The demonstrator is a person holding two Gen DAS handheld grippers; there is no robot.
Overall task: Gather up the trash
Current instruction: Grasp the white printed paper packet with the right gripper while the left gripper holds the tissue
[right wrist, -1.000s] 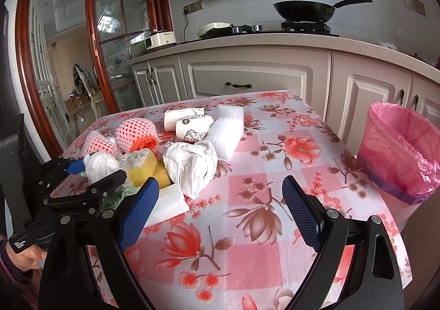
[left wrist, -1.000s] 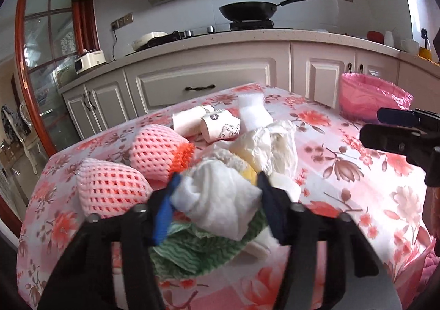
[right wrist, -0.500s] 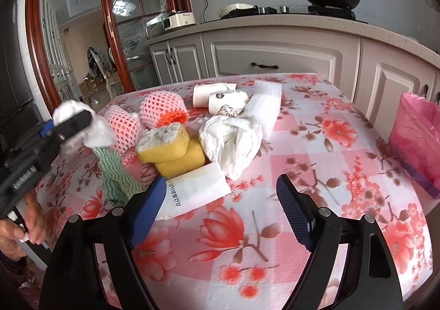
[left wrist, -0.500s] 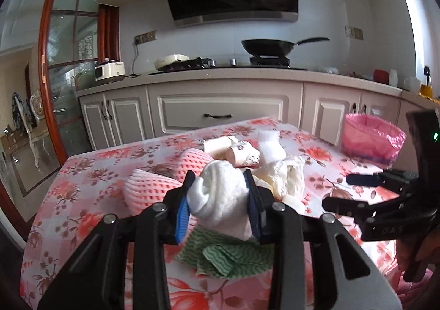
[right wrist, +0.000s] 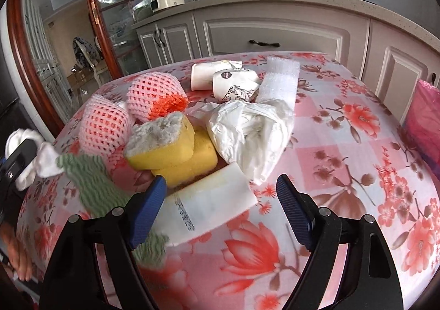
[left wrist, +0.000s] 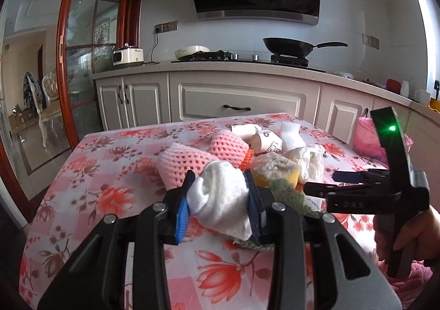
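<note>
My left hand-held gripper (left wrist: pixel 218 201) is clenched on a crumpled white tissue wad (left wrist: pixel 220 200), its blue pads pressing both sides; it closed in on the wad within the last second. The wad is lifted clear of the bench (left wrist: pixel 90 172), which wears a pink floral cloth.

My right hand-held gripper (right wrist: pixel 221 205) is released, jaws wide, after narrowing slightly. A flat white packet (right wrist: pixel 209 200) lies on the cloth between its fingertips; the pads do not press on it.

The rest of the trash sits piled mid-bench. From the packet: two yellow sponges (right wrist: pixel 170 150) at 11 o'clock, a white plastic bag (right wrist: pixel 247 128) at 1 o'clock, a green cloth (right wrist: pixel 90 186) at 9 o'clock. Farther off, two pink foam nets (right wrist: pixel 110 117) at 10 o'clock and paper cups (right wrist: pixel 228 81) at 12 o'clock. A pink-lined bin (right wrist: pixel 426 123) stands off the bench's edge at 3 o'clock.
</note>
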